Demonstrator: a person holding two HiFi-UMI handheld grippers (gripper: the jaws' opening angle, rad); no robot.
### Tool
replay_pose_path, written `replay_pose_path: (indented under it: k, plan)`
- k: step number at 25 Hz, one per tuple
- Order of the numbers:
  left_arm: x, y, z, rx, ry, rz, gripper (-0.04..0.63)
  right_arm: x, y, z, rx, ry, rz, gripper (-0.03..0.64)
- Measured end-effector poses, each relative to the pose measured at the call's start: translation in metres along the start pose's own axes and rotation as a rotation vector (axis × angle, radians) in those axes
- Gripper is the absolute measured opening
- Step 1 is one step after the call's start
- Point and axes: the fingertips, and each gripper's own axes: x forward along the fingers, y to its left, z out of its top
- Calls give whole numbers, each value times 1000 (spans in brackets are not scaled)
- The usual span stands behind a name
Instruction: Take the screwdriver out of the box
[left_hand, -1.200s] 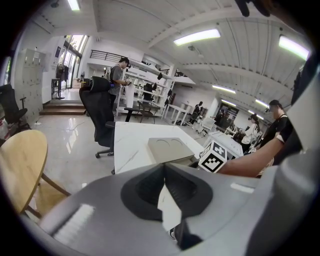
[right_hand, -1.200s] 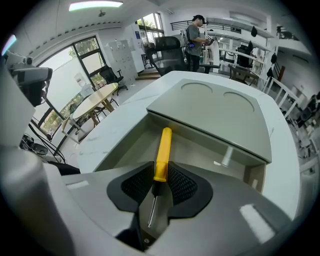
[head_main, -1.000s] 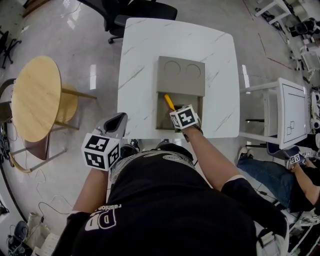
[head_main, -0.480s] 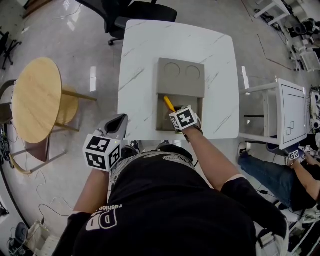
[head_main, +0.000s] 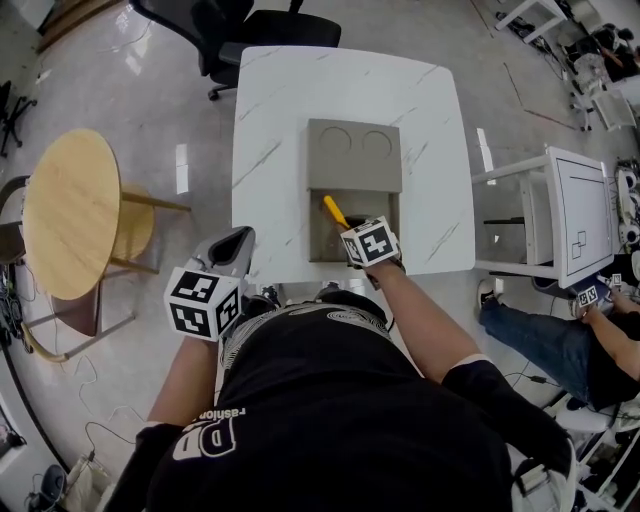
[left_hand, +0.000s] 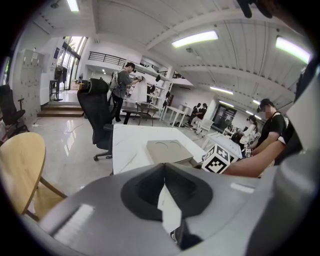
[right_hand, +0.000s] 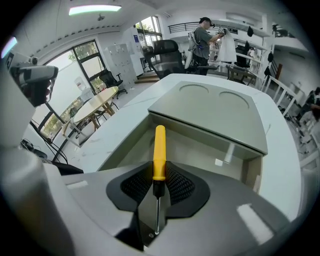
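A grey-brown box lies on the white marble table, its lid slid back so the near compartment is open. My right gripper is over that open compartment, shut on the yellow-handled screwdriver; the handle points away from me and the metal shaft runs back between the jaws. My left gripper is held off the table's near left edge, above the floor. Its jaws are closed together with nothing between them.
A round wooden table stands to the left, a black office chair beyond the far table edge. A white side table is at the right, with a seated person next to it. Other people stand far back.
The view has shifted slightly; the screwdriver's yellow handle sits a little higher over the open compartment. Both grippers keep nearly the same places.
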Motion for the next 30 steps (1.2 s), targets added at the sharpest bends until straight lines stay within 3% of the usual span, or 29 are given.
replay_pose_path:
  k: [11,21,30]
  plan:
    - [6,-16,9,48,0,-53,58,-54,15,30,133,-185,53,75]
    - [17,-35,14,88,9,-111,58,-81,14,31,278,-295,107,74]
    - [24,-49,25,105,-13,-154,58,-143,14,68,423,-571,217,74]
